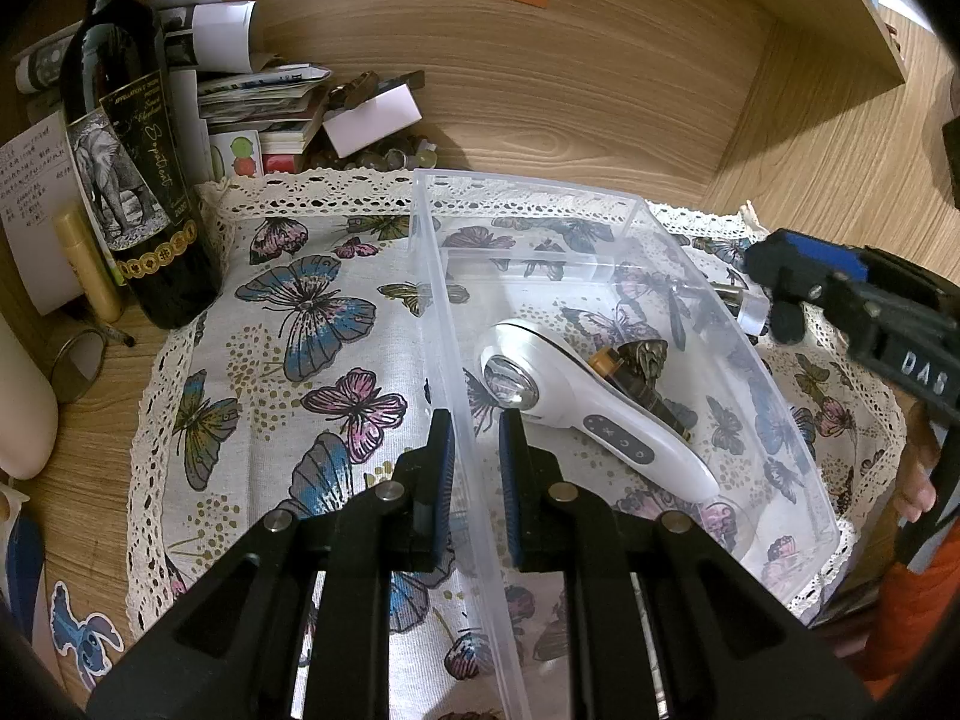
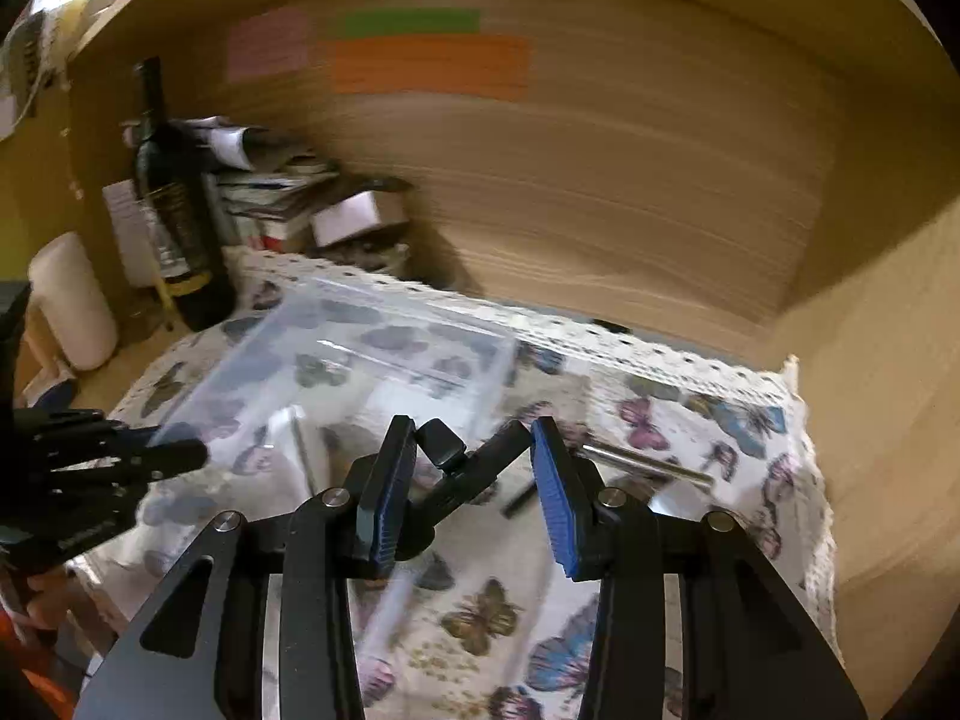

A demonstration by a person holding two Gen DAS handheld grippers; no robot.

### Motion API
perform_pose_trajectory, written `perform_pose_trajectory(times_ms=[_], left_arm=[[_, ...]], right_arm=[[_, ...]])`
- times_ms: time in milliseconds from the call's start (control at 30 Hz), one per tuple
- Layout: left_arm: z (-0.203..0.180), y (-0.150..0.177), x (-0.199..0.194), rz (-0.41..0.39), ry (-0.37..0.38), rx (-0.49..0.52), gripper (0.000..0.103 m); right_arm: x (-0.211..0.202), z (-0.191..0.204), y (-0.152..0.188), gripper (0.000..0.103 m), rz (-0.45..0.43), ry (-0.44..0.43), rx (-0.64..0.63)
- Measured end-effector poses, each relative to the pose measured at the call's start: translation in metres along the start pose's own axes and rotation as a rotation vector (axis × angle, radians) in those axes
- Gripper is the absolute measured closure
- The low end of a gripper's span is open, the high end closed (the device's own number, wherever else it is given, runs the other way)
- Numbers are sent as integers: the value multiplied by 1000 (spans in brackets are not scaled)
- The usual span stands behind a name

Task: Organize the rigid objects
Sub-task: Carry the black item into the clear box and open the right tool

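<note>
1. Left gripper [image 1: 469, 447] straddling the near wall of the clear plastic bin [image 1: 636, 204], one pad each side. Small gap to the wall on both sides, so looks not quite clamped (maybe just steadying).
2. Inside bin: white handheld gadget [image 1: 594, 402], w/ a dark small thing [image 1: 645, 366] beside it.
3. Right gripper [image 2: 474, 483] spread wide, a black angled piece [image 2: 465, 468] sitting btwn the pads. Touching or not: can't tell, pic too blurry.
4. Long axis of that piece running slanted, low-left to up-right.
5. Silver metal rod [image 2: 648, 463] lying on the butterfly cloth [image 2: 480, 618], just right of the jaws, long axis left-right.
6. Bin up and left of right gripper, so next carry prob goes that way. Right hand nearer to loose stuff.
</note>
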State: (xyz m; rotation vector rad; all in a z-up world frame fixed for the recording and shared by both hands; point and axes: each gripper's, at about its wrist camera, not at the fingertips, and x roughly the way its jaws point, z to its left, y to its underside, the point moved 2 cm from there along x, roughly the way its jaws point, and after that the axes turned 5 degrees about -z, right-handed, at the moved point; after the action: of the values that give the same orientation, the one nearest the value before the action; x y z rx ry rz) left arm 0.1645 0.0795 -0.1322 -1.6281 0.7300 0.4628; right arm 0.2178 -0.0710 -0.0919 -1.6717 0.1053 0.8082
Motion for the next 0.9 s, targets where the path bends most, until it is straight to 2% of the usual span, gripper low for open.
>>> perform_pose_trajectory(times_ms=[400, 700, 900], left_arm=[[4, 0, -1, -2, 5, 0, 90], [3, 0, -1, -1, 4, 1, 90], [2, 1, -1, -1, 3, 1, 90]], right_arm=[[39, 35, 19, 66, 129, -49, -107], [39, 36, 20, 66, 138, -49, -115], [29, 32, 18, 57, 116, -55, -100]])
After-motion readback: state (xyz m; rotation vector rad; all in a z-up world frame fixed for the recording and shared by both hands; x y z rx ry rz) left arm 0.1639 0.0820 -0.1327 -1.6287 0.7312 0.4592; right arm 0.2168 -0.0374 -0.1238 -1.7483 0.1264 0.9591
